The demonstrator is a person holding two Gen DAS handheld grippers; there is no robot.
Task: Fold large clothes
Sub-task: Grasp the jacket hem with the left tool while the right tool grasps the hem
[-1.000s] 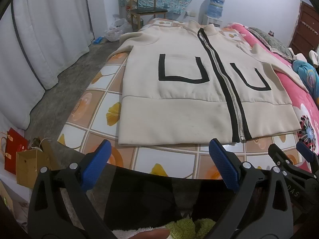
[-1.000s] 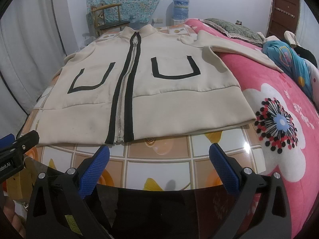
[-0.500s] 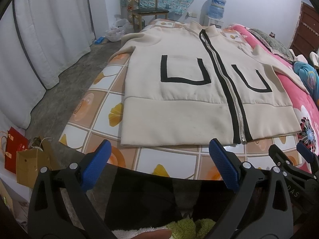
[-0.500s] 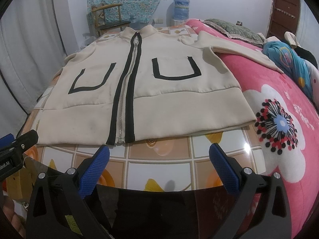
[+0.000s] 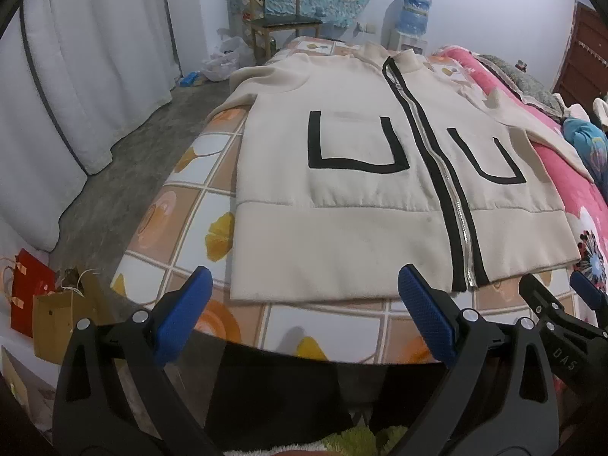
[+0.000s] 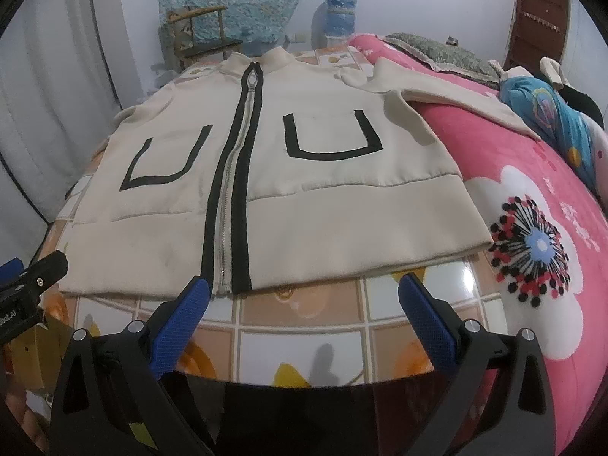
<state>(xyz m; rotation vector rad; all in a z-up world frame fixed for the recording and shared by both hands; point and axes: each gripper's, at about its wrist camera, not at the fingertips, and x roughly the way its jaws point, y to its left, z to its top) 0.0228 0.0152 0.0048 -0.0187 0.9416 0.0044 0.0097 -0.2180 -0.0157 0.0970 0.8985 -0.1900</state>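
A cream zip-up jacket (image 5: pixel 342 205) with black U-shaped pocket trim and a black zip band lies flat, front up, on the bed; it also shows in the right wrist view (image 6: pixel 304 174). One sleeve stretches right over the pink blanket (image 6: pixel 456 98). My left gripper (image 5: pixel 304 304) is open and empty, just short of the hem's left part. My right gripper (image 6: pixel 304 304) is open and empty, just short of the hem by the zip end. The right gripper's fingers (image 5: pixel 547 304) show at the left wrist view's right edge.
The jacket lies on a tiled-pattern sheet (image 5: pixel 182 205) beside a pink flowered blanket (image 6: pixel 532 250). Blue clothes (image 6: pixel 551 114) lie at the far right. A wooden chair (image 5: pixel 277 22), a water dispenser (image 5: pixel 414 15) and white curtains (image 5: pixel 76 76) stand behind. Paper bags (image 5: pixel 41 296) sit on the floor at left.
Both grippers have moved forward toward the jacket's hem, which now looks closer and larger. The jaws stay open. The jacket has not moved.
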